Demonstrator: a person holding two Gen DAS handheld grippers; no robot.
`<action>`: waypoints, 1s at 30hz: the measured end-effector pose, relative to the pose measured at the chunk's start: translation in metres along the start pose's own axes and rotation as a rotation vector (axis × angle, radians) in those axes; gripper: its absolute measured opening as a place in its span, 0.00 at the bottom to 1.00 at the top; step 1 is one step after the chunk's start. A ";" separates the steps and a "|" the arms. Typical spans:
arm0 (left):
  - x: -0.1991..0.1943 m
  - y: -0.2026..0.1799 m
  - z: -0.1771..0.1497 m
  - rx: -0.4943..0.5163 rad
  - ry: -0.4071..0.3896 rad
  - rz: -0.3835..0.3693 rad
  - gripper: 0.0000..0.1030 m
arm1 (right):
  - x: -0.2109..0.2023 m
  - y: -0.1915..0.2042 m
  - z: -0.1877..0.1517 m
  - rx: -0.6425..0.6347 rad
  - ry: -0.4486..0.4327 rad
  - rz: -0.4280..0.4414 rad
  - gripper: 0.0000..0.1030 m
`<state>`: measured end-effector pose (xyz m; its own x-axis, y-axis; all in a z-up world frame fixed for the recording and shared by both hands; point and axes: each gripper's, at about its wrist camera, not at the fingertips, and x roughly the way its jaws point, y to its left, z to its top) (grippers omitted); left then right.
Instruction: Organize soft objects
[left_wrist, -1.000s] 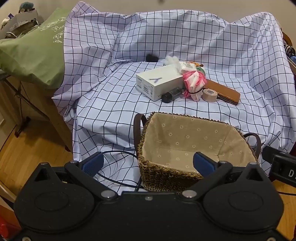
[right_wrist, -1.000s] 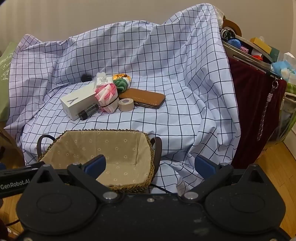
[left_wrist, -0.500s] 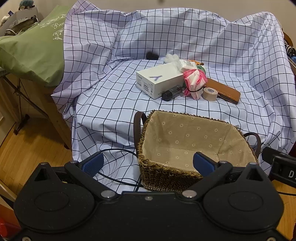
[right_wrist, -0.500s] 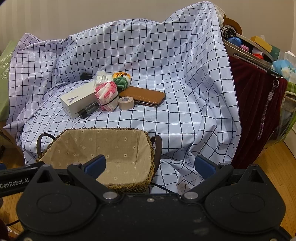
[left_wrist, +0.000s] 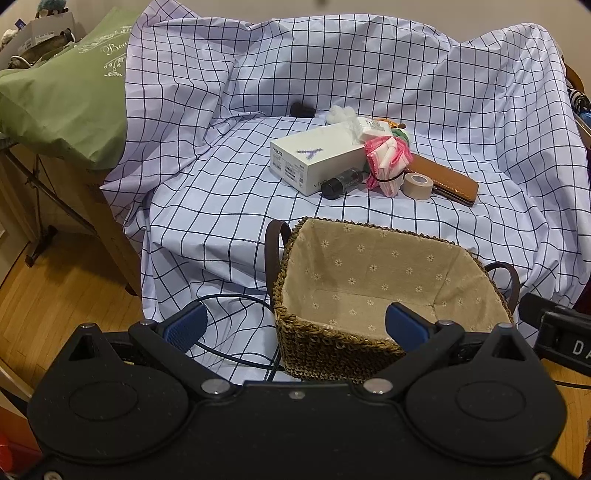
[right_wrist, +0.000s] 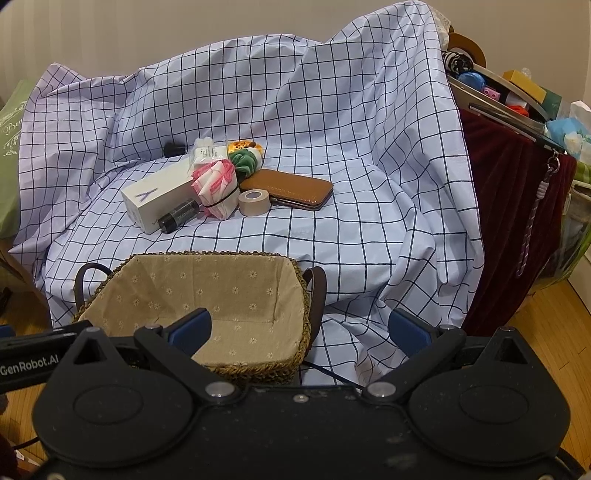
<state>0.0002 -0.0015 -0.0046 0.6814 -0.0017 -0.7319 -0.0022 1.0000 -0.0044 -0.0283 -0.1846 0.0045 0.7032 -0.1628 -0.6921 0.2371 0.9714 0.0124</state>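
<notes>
**Tech A:** Left wrist view. What can fail from here?

**Tech B:** The soft items sit in a tight cluster with hard ones. The pink-and-white cloth bundle touches the white box and the black cylinder; the tape roll lies just beside it. A wide approach would likely drag a hard item along. The loose checked sheet could also be pinched with the bundle.

**Tech A:** Pose?

**Tech B:** The left gripper is level and aimed forward, with the near corner of the lined basket between its fingers. Tongs spread wide, holding nothing. The basket has nothing in it.

**Tech A:** Right wrist view?

**Tech B:** The green scrunchie sits behind the bundle, against the brown case; a reach over the bundle may knock it. The right gripper is level over the basket's right end, well apart from the cluster. Tongs fully apart, nothing held.
</notes>
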 end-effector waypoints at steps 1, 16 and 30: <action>0.000 0.000 0.000 -0.001 0.000 0.000 0.97 | 0.000 0.000 0.000 -0.001 0.000 0.000 0.99; 0.000 0.001 -0.003 -0.006 0.007 -0.009 0.97 | 0.000 0.001 -0.001 0.000 0.002 0.001 0.99; 0.001 0.003 -0.002 -0.010 0.019 -0.018 0.97 | 0.001 0.001 -0.002 -0.001 0.019 0.009 0.99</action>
<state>-0.0002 0.0012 -0.0066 0.6674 -0.0202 -0.7444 0.0031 0.9997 -0.0243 -0.0285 -0.1837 0.0028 0.6921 -0.1505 -0.7059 0.2301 0.9730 0.0182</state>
